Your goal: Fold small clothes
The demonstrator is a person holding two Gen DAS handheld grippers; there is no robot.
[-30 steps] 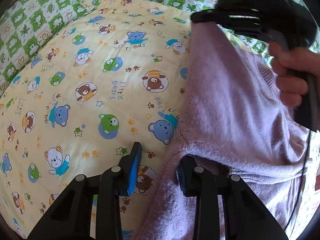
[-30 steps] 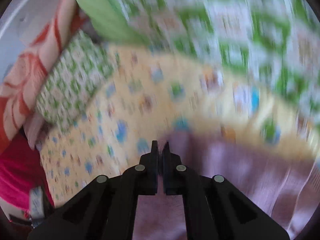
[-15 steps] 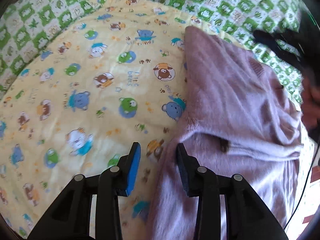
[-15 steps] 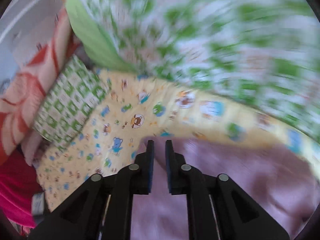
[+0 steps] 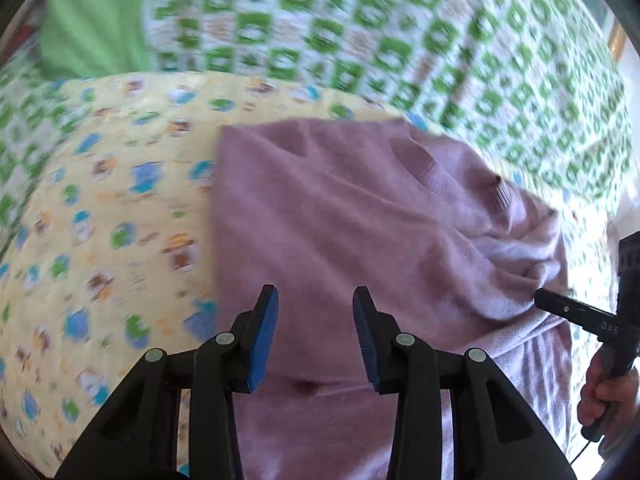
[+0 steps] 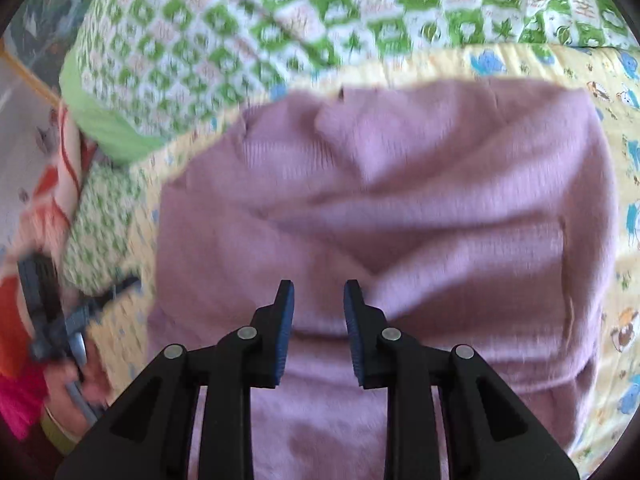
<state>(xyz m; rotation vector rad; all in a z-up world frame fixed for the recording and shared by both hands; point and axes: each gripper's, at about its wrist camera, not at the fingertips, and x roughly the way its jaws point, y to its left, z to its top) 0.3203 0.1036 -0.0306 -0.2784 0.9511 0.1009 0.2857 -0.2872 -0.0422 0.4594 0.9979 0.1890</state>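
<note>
A small mauve knit sweater (image 5: 360,216) lies folded over on the yellow bear-print sheet (image 5: 100,208); it also fills the right wrist view (image 6: 400,208). My left gripper (image 5: 314,332) is open and empty, above the sweater's near left part. My right gripper (image 6: 318,328) is open and empty, above the sweater's near edge. The right gripper also shows at the right edge of the left wrist view (image 5: 568,312), beside the sweater's bunched right side. The left gripper shows blurred at the left of the right wrist view (image 6: 60,312).
A green-and-white checked quilt (image 5: 400,32) lies behind the sheet, with a plain green fabric (image 5: 92,20) at the far left. In the right wrist view a checked pillow (image 6: 100,224), red-and-cream cloth (image 6: 44,168) and pink fabric (image 6: 16,400) lie at the left.
The right gripper let go of the sweater's edge, opened, and pulled back to the near right side. The sweater now lies flat, folded. The left gripper shifted right, over the sweater.
</note>
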